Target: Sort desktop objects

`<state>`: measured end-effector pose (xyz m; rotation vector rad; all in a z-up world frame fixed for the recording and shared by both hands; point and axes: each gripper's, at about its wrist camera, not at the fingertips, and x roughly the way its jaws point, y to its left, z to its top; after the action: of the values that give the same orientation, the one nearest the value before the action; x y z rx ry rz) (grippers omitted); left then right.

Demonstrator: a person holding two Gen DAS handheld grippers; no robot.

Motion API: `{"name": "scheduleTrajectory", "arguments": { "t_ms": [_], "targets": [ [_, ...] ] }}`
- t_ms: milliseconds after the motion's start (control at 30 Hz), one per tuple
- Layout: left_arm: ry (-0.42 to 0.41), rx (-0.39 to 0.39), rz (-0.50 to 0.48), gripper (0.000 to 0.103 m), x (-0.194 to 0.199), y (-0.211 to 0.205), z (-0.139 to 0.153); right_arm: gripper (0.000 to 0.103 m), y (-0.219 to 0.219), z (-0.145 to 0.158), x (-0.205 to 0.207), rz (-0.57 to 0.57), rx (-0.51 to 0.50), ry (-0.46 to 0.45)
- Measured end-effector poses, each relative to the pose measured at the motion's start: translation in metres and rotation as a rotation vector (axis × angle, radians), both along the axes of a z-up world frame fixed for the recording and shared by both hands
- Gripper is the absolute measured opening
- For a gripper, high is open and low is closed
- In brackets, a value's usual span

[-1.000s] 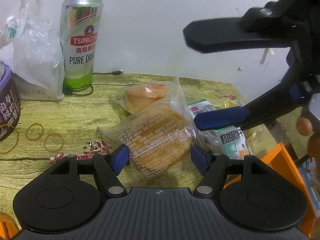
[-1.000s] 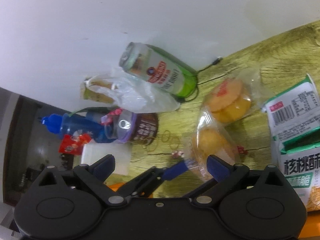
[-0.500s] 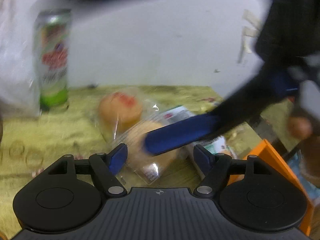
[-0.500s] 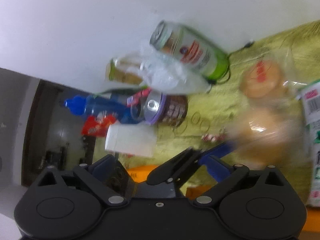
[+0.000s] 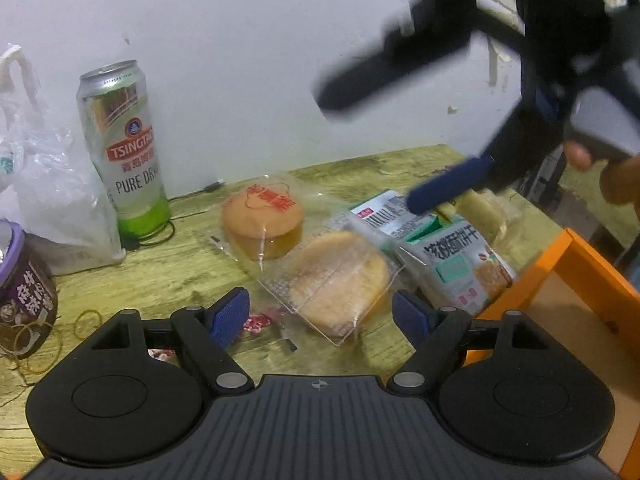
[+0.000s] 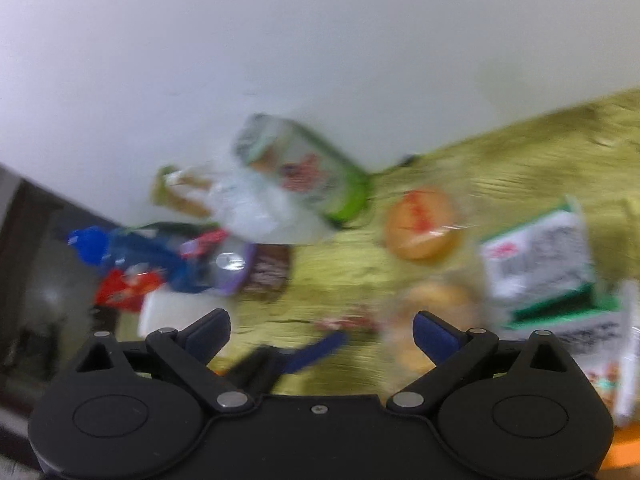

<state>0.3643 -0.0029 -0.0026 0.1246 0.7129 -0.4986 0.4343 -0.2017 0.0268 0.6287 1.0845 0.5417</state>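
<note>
Lifted clear since a second ago, the right claw (image 5: 404, 148) hangs spread and empty above the wooden surface (image 5: 192, 272), where the biscuit packet (image 5: 452, 256) lies beside the near wrapped cake (image 5: 340, 280), itself just ahead of the left claw (image 5: 320, 316), spread and empty.

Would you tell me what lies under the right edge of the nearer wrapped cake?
The nearer wrapped cake overlaps the green biscuit packet, which lies on the wooden table. How far the packet extends beneath is hidden.
</note>
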Motion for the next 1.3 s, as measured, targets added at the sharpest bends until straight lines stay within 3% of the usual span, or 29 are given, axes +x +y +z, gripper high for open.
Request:
{"name": "scheduleTrajectory", "arguments": {
  "t_ms": [100,233,500,600,800,1100,1300],
  "targets": [
    [0.016,0.023,0.002,0.075,0.004,-0.005,-0.005,0.099,-0.003,-0.012,0.003,-0.029,-0.061,0.031],
    [0.047,0.045,-0.013,0.059,0.009,-0.012,-0.014,0.099,0.004,-0.024,0.011,-0.037,-0.115,0.051],
    [0.05,0.058,-0.034,0.059,0.01,-0.018,-0.018,0.099,0.028,-0.036,0.027,-0.03,-0.286,0.039],
    [0.051,0.064,-0.039,0.059,0.01,-0.02,-0.019,0.1,0.028,-0.044,0.033,-0.031,-0.308,0.058],
    [0.06,0.061,-0.047,0.059,0.01,-0.022,-0.019,0.1,0.02,-0.044,0.031,-0.011,-0.166,0.122],
    [0.064,0.06,-0.041,0.059,0.006,-0.021,-0.016,0.1,0.011,-0.014,0.013,0.021,-0.007,0.083],
    [0.095,-0.017,-0.018,0.062,0.012,-0.015,-0.013,0.1,0.027,0.005,0.004,0.064,0.061,0.026]
  ]
}}
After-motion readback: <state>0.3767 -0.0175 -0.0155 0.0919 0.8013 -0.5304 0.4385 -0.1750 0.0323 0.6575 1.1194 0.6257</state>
